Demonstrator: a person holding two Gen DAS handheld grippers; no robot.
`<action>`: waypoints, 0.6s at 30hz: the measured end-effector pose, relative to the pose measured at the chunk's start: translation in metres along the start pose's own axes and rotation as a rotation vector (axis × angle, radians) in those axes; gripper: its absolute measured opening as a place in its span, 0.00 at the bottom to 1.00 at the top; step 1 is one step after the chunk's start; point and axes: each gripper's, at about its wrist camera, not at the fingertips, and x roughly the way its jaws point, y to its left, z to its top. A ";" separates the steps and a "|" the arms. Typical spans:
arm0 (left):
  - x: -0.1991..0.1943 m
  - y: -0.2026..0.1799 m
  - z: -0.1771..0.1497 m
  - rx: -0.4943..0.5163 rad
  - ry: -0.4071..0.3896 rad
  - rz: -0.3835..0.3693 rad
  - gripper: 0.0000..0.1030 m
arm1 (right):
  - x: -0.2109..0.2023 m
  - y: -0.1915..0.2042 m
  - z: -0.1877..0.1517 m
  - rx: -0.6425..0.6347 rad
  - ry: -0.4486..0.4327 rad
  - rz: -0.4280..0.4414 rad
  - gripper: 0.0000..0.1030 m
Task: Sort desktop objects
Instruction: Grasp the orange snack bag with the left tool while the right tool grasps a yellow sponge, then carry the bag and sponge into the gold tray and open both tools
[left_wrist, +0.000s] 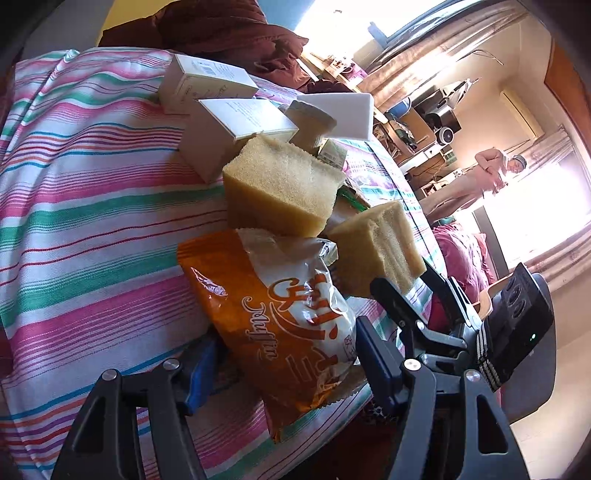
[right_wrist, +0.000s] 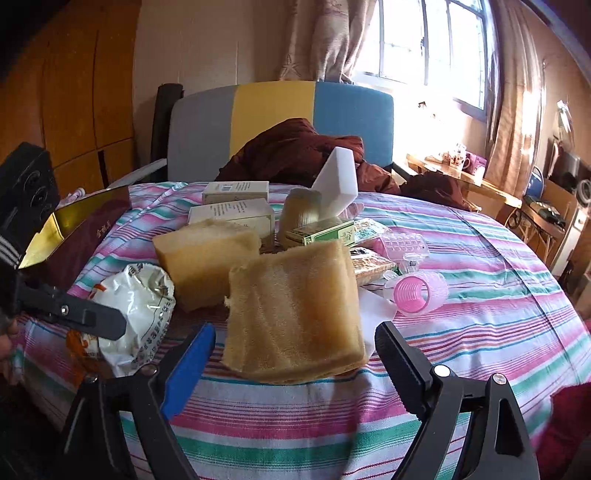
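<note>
Sponges and packets crowd the striped cloth (left_wrist: 85, 206) over the bench, and our coming move turns on which claw each one lies before.

From the left wrist we see the left claw (left_wrist: 284, 365) spread wide, its two fingers either side of the near end of the orange snack bag (left_wrist: 269, 306). The bag's long axis runs straight away from us, in line with the fingers, and whether the pads touch it yet we cannot tell. Just beyond it sits a large tan sponge (left_wrist: 280, 188), with a smaller tan sponge (left_wrist: 376, 251) to its right. The right claw (left_wrist: 421, 291) reaches in from the right, its fingers apart around that smaller sponge's near corner.

From the right wrist we see the right claw (right_wrist: 295, 354) wide open, gripping nothing, with the tan sponge (right_wrist: 295, 314) standing between and just beyond its fingers, broad face toward us. The second sponge (right_wrist: 207, 254) lies farther off to the left, and a pink roller (right_wrist: 417, 291) to the right. The left claw (right_wrist: 107, 325) comes in from the left over the white end of the snack bag (right_wrist: 136, 306). We judge each claw nearest its own target.
</note>
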 end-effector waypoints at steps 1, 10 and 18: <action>0.001 -0.003 0.000 0.013 -0.001 0.015 0.68 | 0.000 -0.002 0.001 0.013 -0.005 -0.004 0.90; 0.006 -0.019 -0.008 0.090 -0.017 0.081 0.69 | 0.015 0.002 -0.001 0.001 0.027 -0.006 0.77; -0.008 -0.030 -0.022 0.201 -0.062 0.127 0.64 | -0.001 -0.001 -0.004 0.073 0.019 -0.002 0.70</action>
